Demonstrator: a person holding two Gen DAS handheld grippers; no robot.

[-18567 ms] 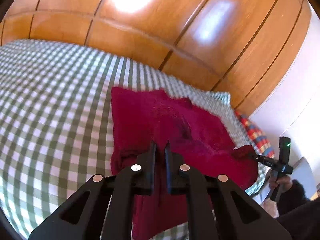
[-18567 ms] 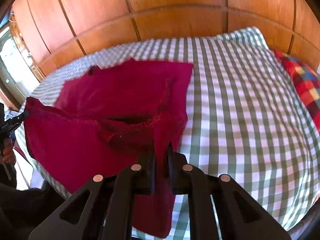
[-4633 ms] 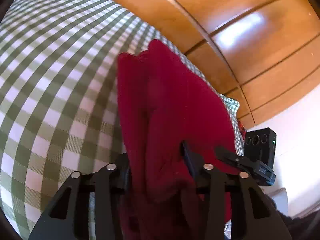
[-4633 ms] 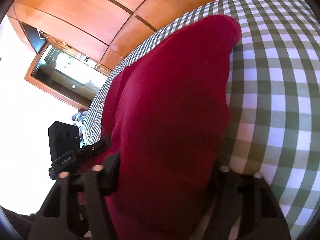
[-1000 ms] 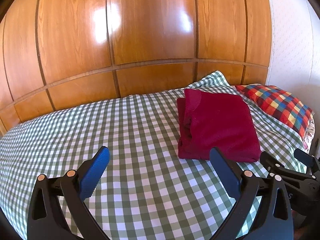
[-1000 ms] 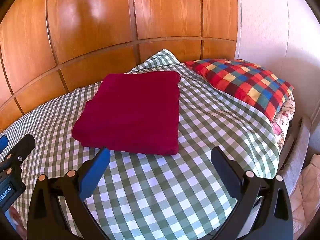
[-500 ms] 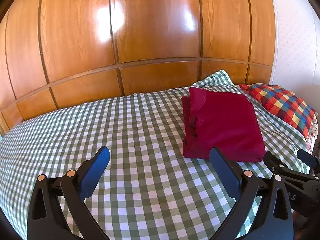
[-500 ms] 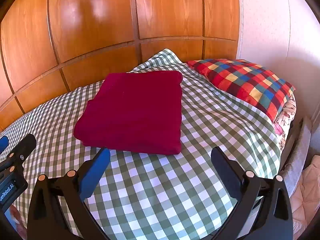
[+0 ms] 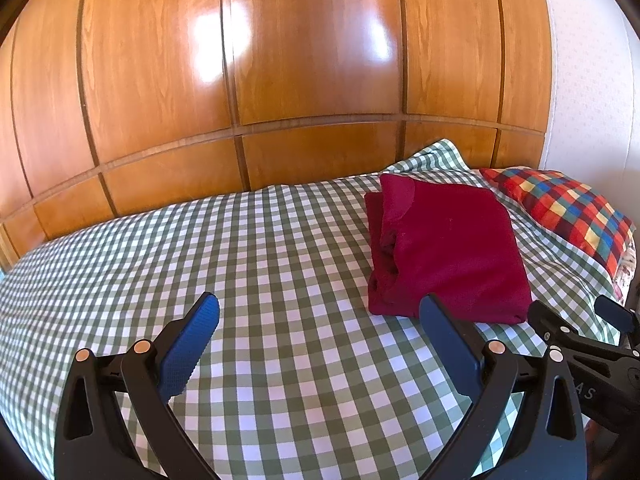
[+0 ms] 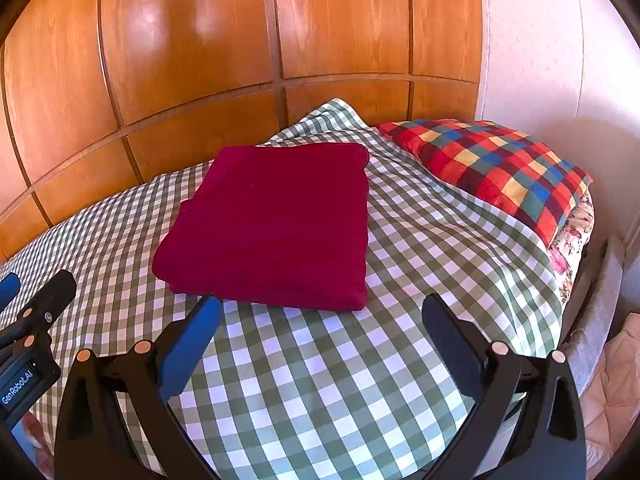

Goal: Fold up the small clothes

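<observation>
Currently:
garment: red folded garment (image 10: 276, 224) lies flat on the checked bedspread (image 9: 256, 264), beside the plaid pillow (image 10: 492, 164); long axis runs toward the wood panelling (image 9: 312, 56), layered fold edges face left.
left gripper (image 9: 318, 322): level above bedspread, jaws spread wide, holding nothing.
right gripper (image 10: 320, 318): just short of garment's near edge, wide apart, empty.
hidden: hands out of frame; garment type unclear.
</observation>
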